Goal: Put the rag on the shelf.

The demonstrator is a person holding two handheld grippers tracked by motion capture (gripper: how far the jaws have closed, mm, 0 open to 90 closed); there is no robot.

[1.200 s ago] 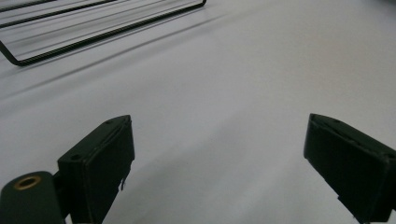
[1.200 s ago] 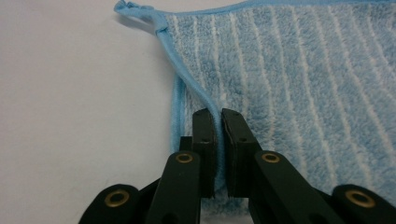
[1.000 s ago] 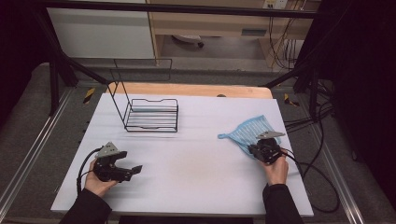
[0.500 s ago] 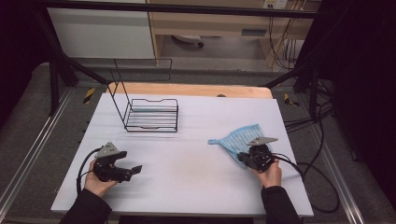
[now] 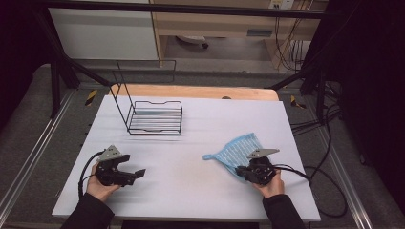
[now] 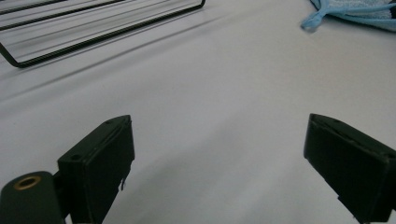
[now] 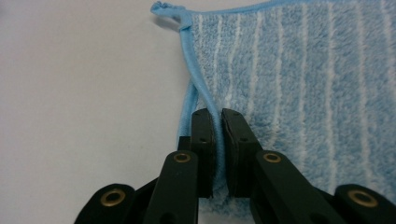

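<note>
Your right tongs (image 7: 217,135) are clamped on the hemmed edge of the light blue terry cloth with thin white stripes (image 7: 303,93); the right gripper view shows the folded hem pinched between the two black pads, which have just eased apart by a hair while the fabric stays trapped between them. Your left tongs (image 6: 219,154) stand wide apart with nothing between them, hovering over the bare white surface (image 6: 210,84).

In the high view the cloth (image 5: 236,150) lies flat on the right half of the surface, just ahead of your right hand (image 5: 271,183) and well apart from the black wire rack (image 5: 155,117) at the far left.

Judging by its look, the cloth is light, soft and limp. It will drape and drag rather than hold a shape, and the pile should give decent friction on the pads. It is not fragile. The hem is the best place to hold, being thicker and firmer than the open pile, and a second grip on another corner would let you spread or fold it under control.

The cloth sits roughly as a triangle or folded wedge. Its long axis runs diagonally, from your right tongs toward the pointed corner with the small loop (image 5: 208,156), which aims left toward the middle of the surface. The stripes run from your grip toward the far edge.
</note>
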